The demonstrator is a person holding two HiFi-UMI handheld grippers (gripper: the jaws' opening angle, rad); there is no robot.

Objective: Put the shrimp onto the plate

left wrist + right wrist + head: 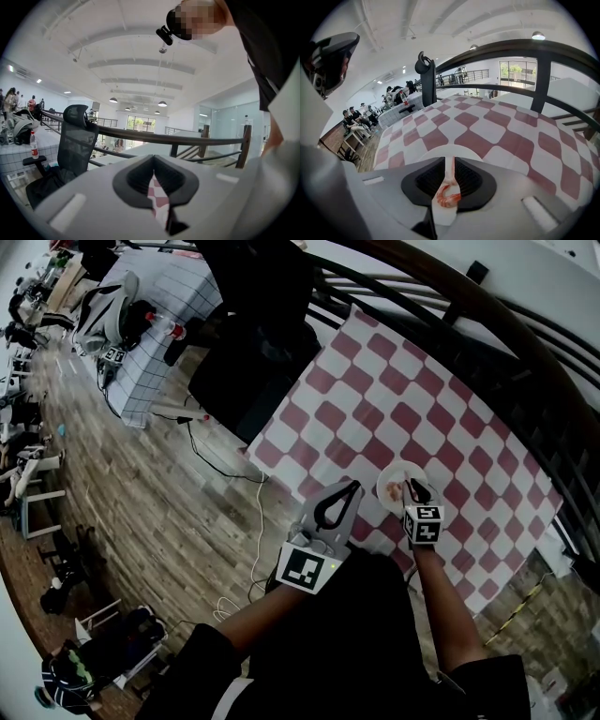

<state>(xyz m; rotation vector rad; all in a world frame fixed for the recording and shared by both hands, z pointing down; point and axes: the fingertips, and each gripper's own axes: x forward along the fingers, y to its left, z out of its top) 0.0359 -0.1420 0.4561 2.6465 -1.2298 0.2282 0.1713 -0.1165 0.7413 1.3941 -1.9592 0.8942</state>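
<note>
Right gripper (449, 179) is clamped on the red shrimp (448, 196), holding it right over the white plate (466, 152) on the red-and-white checked tablecloth (497, 126). Left gripper (352, 491) has jaws closed on nothing, just beside the plate.

Place: a large open-plan office or lab hall.
Ceiling: high, white and beamed, with round hanging lamps (162, 103).
Walls: glass partitions (225, 124) on the far side.
Seating: a black mesh office chair (77, 140) by a grid-cloth table (141, 381) (a water bottle (33, 144) stands on it).
People: several (354, 119) sit at small desks in the distance.
Edge: a dark curved railing (187, 139) runs behind the red-checked table (412, 399).
Floor: wood planks (141, 493), with a white cable (260, 521) lying across them.
</note>
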